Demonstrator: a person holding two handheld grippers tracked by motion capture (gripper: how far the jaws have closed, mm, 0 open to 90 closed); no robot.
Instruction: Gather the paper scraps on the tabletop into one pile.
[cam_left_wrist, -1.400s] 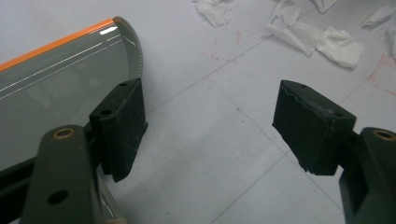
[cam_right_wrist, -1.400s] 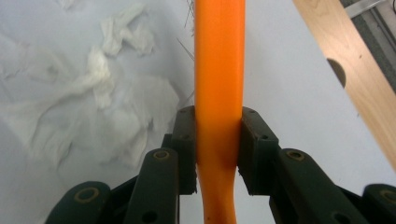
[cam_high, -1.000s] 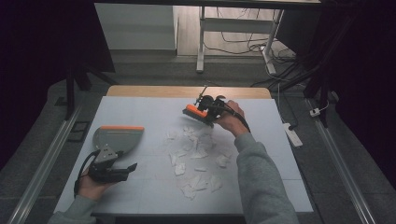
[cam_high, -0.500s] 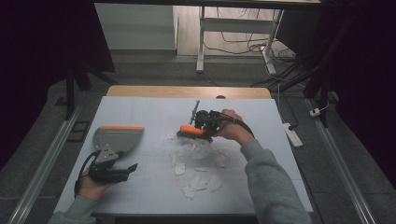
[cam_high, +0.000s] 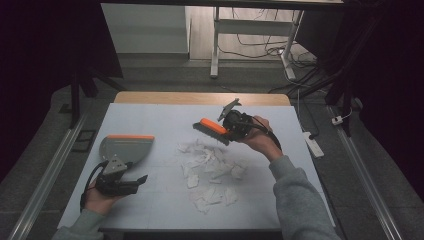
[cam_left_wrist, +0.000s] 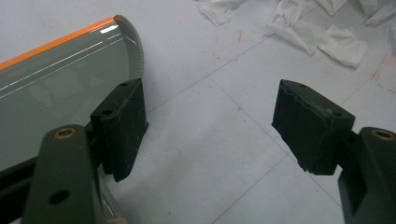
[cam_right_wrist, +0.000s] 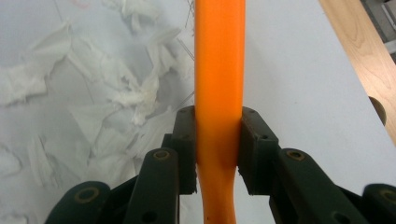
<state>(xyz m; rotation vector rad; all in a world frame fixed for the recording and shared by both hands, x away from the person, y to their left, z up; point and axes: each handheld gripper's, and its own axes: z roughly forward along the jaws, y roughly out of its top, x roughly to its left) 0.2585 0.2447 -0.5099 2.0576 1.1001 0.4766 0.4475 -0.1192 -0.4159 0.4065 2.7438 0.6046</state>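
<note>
Two tools are in play for sweeping up the torn paper scraps (cam_high: 207, 170) scattered across the middle of the bench (cam_high: 165, 115): a brush (cam_high: 212, 131) and a dustpan (cam_high: 126, 148). By the look of it, the sweeping stroke is the step in hand. The right gripper (cam_high: 231, 128) holds the brush at the far edge of the scrap pile, bristles angled down toward the paper and, as far as the high view shows, just above it rather than pressed into it.

In the right gripper view the jaws are clamped on the orange brush handle (cam_right_wrist: 219, 79), one pad (cam_right_wrist: 186, 140) tight against each side, with scraps (cam_right_wrist: 107, 93) lying below and to the left.

The left gripper (cam_high: 141, 179) rests low on the bench near the person's edge, just behind the dustpan. Its jaws stand wide apart and hold nothing; in the left gripper view the left pad (cam_left_wrist: 122, 126) sits over the edge of the grey dustpan (cam_left_wrist: 60, 79) with its orange lip, while the right pad (cam_left_wrist: 310, 123) hangs over bare bench. Whether the left pad touches the pan cannot be told.

The dustpan lies to the left of the pile, apart from the nearest scraps.

Next, I judge, the brush must come down onto the bench beyond the scraps and drag them toward the pan's open lip, and the left jaws will need to close on the pan to steady it against the push.
</note>
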